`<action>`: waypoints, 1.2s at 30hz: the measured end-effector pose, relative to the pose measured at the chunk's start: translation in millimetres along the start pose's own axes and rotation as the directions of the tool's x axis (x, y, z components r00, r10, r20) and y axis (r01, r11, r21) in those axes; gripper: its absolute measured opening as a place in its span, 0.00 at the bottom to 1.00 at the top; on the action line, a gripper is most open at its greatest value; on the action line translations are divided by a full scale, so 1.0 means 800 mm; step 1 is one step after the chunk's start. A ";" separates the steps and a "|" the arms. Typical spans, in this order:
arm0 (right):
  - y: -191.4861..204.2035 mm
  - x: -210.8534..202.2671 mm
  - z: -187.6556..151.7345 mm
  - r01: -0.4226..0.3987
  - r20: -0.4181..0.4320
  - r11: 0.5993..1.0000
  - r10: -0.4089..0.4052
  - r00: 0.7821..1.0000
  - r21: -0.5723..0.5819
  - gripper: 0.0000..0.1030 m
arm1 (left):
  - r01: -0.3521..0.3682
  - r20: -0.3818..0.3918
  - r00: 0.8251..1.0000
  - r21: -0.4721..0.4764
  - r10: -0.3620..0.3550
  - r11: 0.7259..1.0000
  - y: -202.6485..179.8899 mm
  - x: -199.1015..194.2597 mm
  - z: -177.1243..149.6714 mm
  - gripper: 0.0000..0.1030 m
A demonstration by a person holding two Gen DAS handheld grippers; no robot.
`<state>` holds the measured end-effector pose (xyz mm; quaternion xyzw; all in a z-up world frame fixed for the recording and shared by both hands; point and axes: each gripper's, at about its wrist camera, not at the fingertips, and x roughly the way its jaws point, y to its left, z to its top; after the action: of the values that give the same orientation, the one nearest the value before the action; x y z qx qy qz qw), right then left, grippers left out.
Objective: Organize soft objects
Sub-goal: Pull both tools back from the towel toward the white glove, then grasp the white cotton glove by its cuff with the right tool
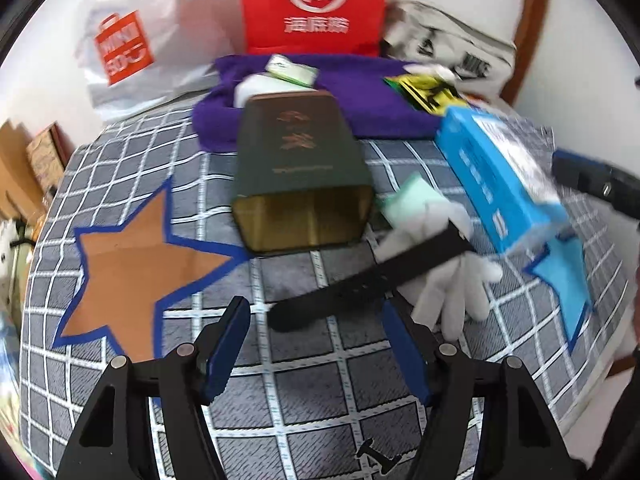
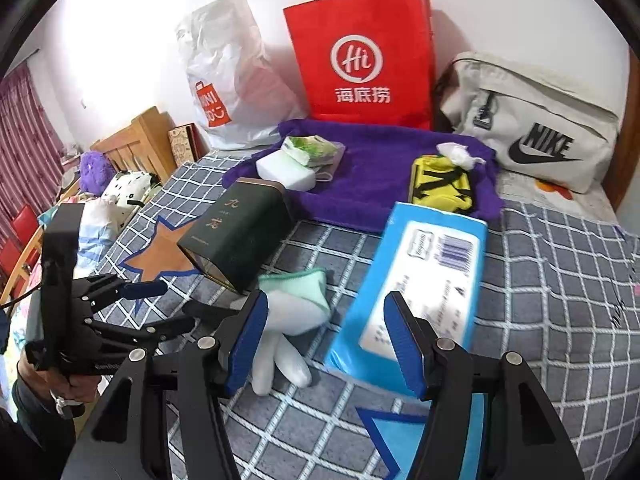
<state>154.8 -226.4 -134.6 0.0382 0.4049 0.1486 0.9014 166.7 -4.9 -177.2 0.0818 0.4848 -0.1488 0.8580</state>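
Observation:
On the checked bedspread a white glove lies with a black strap across it, and a mint-green cloth sits beside it. My left gripper hovers open just short of the strap's near end, holding nothing. The right wrist view shows the same glove and cloth by the left finger of my right gripper. That gripper is open and empty, over the near end of a blue tissue pack. The left gripper shows at the left.
A dark green tin lies on its side left of the glove. Behind it a purple towel holds a white block, a yellow pouch and small packets. A red paper bag, a white plastic bag and a Nike bag line the wall.

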 end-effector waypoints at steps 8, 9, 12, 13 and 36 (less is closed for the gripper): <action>-0.020 -0.009 -0.025 0.048 -0.005 0.999 -0.048 0.999 0.022 0.59 | -0.029 -0.002 1.000 0.112 0.030 0.993 -0.027 0.028 0.000 0.53; -0.022 -0.008 -0.026 0.050 -0.010 0.998 -0.050 0.999 0.024 0.59 | -0.033 0.004 0.999 0.125 0.033 0.992 -0.029 0.030 0.002 0.47; -0.022 -0.006 -0.029 0.052 -0.017 0.998 -0.052 0.998 0.023 0.59 | -0.030 0.022 0.999 0.143 0.027 0.989 -0.033 0.033 0.011 0.27; -0.021 -0.004 -0.030 0.052 -0.021 0.999 -0.052 0.998 0.017 0.59 | -0.027 0.024 0.999 0.148 0.023 0.989 -0.033 0.034 0.013 0.22; 0.057 0.017 -0.040 -0.055 -0.067 0.994 0.048 0.997 -0.095 0.59 | 0.127 0.080 0.989 -0.048 -0.123 0.991 0.022 -0.037 -0.019 0.04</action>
<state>128.6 -180.8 -157.1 -0.0001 0.4248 0.1925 0.8846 146.1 21.2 -159.8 0.0226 0.4596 -0.1924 0.8667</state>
